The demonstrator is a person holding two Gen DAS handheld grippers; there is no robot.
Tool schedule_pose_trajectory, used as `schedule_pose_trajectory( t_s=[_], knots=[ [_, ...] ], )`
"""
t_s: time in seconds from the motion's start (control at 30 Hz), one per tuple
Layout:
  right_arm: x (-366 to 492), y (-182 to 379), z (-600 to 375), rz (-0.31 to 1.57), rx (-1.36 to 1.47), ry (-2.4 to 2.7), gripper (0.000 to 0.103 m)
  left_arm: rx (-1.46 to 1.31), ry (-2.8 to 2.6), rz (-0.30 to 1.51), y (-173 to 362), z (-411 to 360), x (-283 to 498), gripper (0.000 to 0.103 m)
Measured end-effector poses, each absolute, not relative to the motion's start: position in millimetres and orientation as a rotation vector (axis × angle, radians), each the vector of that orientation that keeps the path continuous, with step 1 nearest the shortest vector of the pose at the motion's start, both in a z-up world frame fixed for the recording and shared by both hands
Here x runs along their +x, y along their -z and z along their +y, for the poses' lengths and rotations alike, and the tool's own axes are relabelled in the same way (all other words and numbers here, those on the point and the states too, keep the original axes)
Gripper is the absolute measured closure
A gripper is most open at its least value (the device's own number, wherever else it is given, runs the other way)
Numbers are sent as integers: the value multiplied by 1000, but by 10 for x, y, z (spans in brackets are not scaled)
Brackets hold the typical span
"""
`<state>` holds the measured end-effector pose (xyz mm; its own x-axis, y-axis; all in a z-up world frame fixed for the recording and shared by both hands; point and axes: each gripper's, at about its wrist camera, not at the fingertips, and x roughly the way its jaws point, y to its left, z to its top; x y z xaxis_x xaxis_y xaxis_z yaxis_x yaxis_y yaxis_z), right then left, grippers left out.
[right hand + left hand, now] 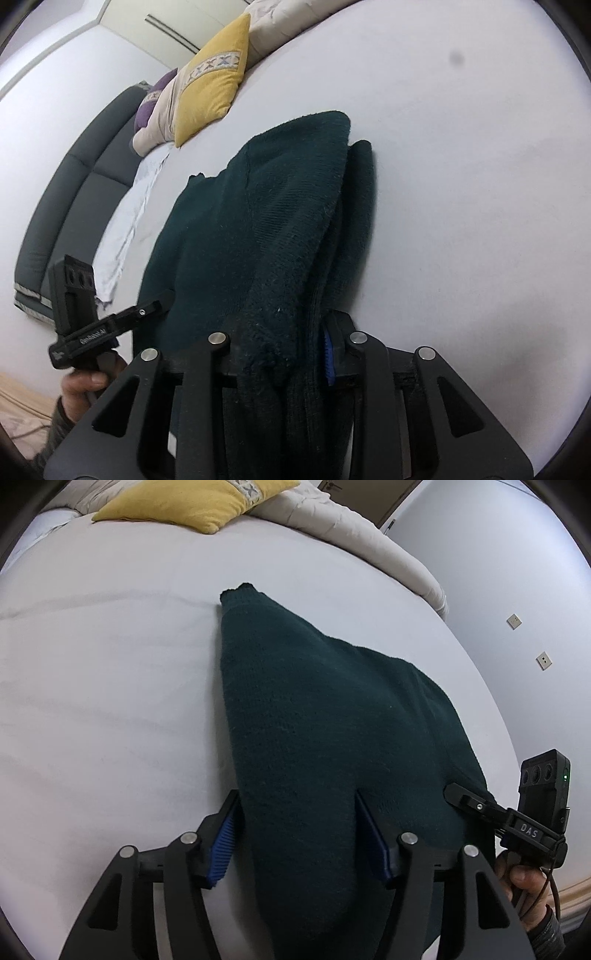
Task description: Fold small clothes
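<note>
Dark green knit sweater (332, 716) lies folded on the white bed sheet (110, 701), with one narrow end pointing toward the yellow pillow (192, 502). Left gripper (295, 834) stands with its jaws apart; the blue pads (221, 849) straddle the near edge of the sweater without pressing on it. Right gripper (295, 350) has its jaws close together, and thick folds of the sweater's edge fill the gap between them, clamped. A beige duvet (369, 535) lies bunched along the far side of the bed.
</note>
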<state>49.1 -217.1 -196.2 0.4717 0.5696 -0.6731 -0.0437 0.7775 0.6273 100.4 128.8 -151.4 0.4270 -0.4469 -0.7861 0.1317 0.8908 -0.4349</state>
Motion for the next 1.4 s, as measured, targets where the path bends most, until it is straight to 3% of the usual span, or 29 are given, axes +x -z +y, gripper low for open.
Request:
schedule_pose_trajectory(
  t_s=[0.17,0.37,0.53,0.67,0.73,0.8,0.83,0.87,0.97,1.23,1.3,1.33,1.4],
  knots=[
    [322,1669,-2442,995,511,-275,49,-366,342,1061,1441,1442,851,39],
    [-46,1208,-2698,910,490,-168,48,-331,238,943,1067,1531,510,41],
    [-57,771,-2412,824,508,-380,48,-322,298,816,729,1455,312,40],
    [104,1056,-2138,916,524,-452,49,-293,356,847,872,1243,364,39],
    [204,1375,-2202,1008,581,-411,54,-296,362,900,1022,1186,449,40],
    [257,1574,-2358,975,667,-440,77,-296,343,924,1145,1085,540,40],
    [276,1623,-2422,979,692,-424,94,-295,341,922,1177,1086,556,40],
    [302,1681,-2481,992,734,-418,98,-292,341,923,1191,1079,563,40],
    [290,1735,-2617,991,824,-465,98,-272,342,922,1195,1037,593,40],
    [-279,1094,-2365,905,619,-543,82,-228,333,807,832,1028,191,40],
    [-382,1151,-2303,935,602,-569,72,-237,356,817,861,992,133,40],
    [-404,1228,-2296,962,594,-558,61,-230,359,841,928,959,135,40],
    [-450,1500,-2332,1022,626,-514,61,-241,350,887,1118,935,151,40]
  ],
)
